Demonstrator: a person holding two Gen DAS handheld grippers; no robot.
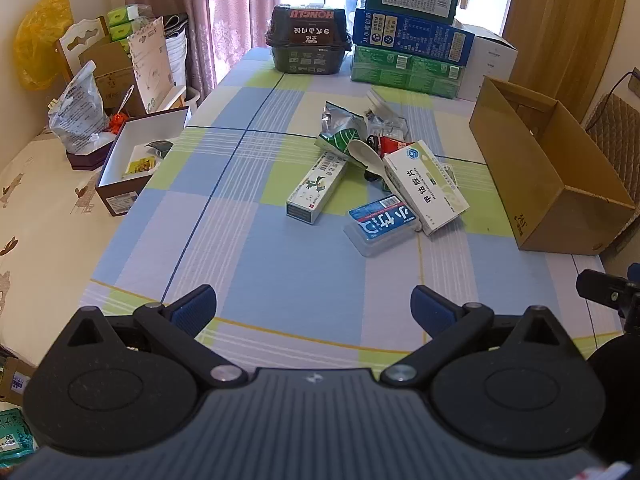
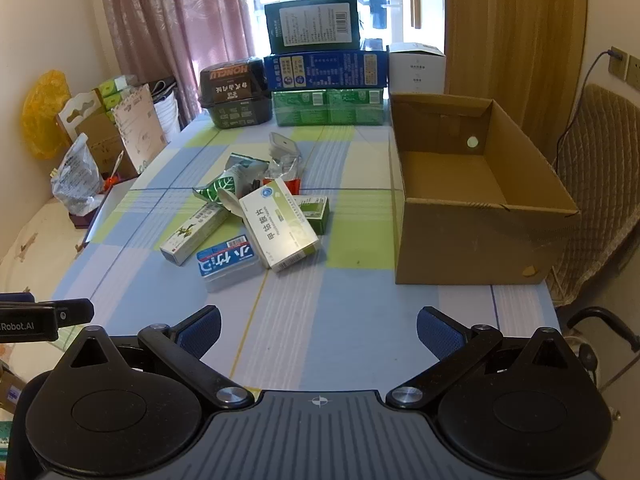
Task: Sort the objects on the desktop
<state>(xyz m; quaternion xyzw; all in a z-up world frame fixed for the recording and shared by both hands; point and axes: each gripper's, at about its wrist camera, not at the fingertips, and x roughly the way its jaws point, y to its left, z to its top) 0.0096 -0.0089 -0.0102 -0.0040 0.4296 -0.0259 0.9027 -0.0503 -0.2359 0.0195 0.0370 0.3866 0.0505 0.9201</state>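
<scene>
checked tablecloth [image 1: 260, 240]; cluttered medicine boxes [image 1: 424, 188]

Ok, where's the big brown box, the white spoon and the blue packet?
Brown box [image 2: 472, 240], right wrist view, its front wall.
White spoon [image 1: 366, 155], left wrist view, its bowl.
Blue packet [image 2: 227, 261], right wrist view, its printed top.

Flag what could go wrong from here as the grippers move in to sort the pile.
1. The white medicine box rests tilted on the blue-labelled case and a green box; lifting any of them may shift the others.
2. The white spoon sits within crinkled foil packets, so a grasp there could snag several items.
3. Both the left gripper and right gripper are open and far from the pile.
</scene>
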